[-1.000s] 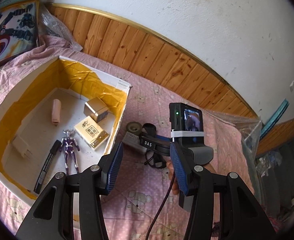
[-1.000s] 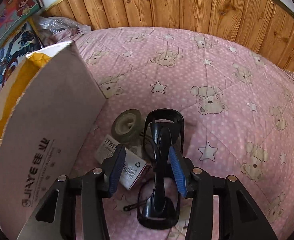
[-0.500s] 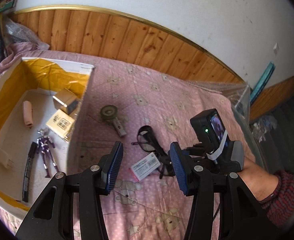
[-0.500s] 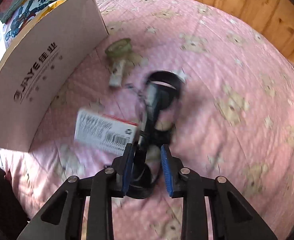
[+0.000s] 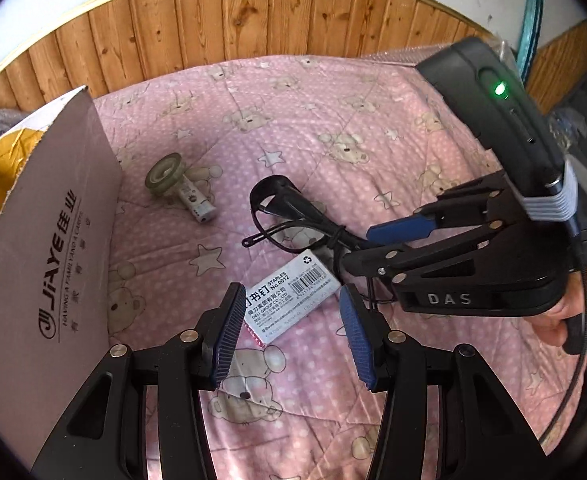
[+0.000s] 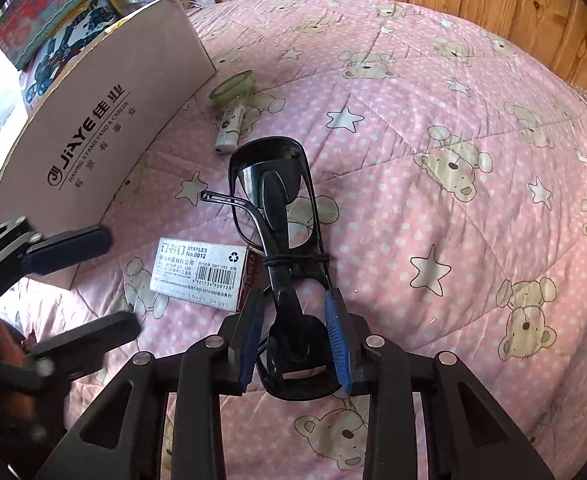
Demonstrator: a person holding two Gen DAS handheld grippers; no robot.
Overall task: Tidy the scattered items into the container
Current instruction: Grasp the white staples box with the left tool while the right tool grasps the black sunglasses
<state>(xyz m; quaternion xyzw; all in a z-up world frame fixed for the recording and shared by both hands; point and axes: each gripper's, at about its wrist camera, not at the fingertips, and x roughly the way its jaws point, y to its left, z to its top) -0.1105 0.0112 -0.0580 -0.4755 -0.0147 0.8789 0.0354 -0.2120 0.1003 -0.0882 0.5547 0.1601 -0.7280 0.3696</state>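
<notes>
Right gripper [image 6: 293,336] straddles the near end of the black goggles [image 6: 277,200], which lie on the pink bed quilt [image 6: 453,120]. Fingers narrowed around the frame, one pad on each side; I cannot tell whether both pads are touching it yet.

Goggles, my read: light, stiff plastic frame, glossy lens that would slip and scratch. An elastic cord is wound round the middle and the thin temple arms splay out loose. Best hold is across the solid frame end where the fingers sit now, not on the lens or the arms; the arms could snag the staple box on lifting.

Staple box [image 5: 289,300]: touching the goggles on the side towards the cardboard box. Small, rigid, dense for its size; take it across the short width. Left gripper [image 5: 289,332] hovers just above it, fingers wide, holding nothing.

Tape roll [image 5: 165,172] and a small white tube [image 5: 195,200] lie touching each other, between the goggles and the cardboard box, close to its wall. Both light; the roll may roll.

Container: cardboard box [image 5: 53,240], tall printed wall facing me, yellow lining at the rim. Its contents are hidden from both views.
</notes>
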